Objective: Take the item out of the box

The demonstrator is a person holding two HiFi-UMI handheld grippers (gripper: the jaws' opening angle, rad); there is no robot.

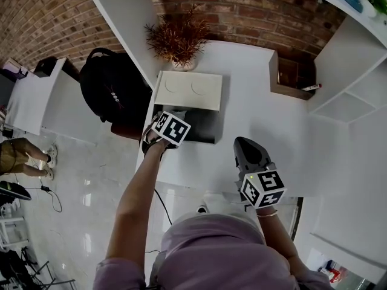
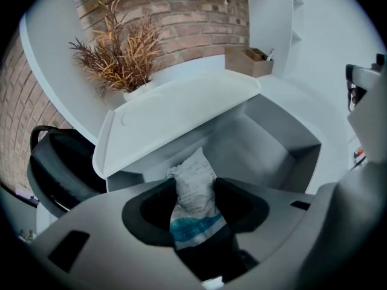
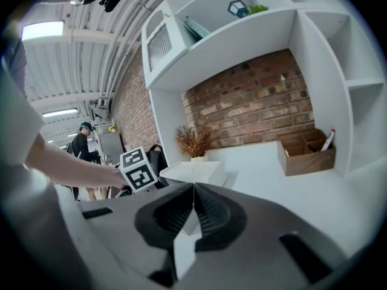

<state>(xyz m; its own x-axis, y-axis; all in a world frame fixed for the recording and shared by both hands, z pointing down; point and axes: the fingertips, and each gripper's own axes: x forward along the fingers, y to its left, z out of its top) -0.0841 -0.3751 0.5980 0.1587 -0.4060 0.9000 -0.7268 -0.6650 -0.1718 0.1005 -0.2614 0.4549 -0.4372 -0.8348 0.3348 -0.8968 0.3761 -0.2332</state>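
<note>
An open grey box (image 1: 208,133) with its white lid (image 1: 188,90) tipped back stands on the white table. My left gripper (image 1: 172,125) hangs over the box's left end. In the left gripper view its black pads (image 2: 236,203) pinch a crumpled white packet (image 2: 193,185) with a teal band, just above the box's hollow (image 2: 272,145). The right gripper (image 1: 243,142) hovers over the table's front part, right of the box, its jaws closed together with nothing in them (image 3: 193,193). The right gripper view also shows the box (image 3: 195,173).
A dried plant in a pot (image 1: 177,38) stands behind the box. A cardboard organiser (image 1: 290,74) with a marker sits at the back right. A black backpack (image 1: 112,89) rests left of the table. White shelves (image 1: 344,101) rise on the right. A person (image 1: 24,156) stands far left.
</note>
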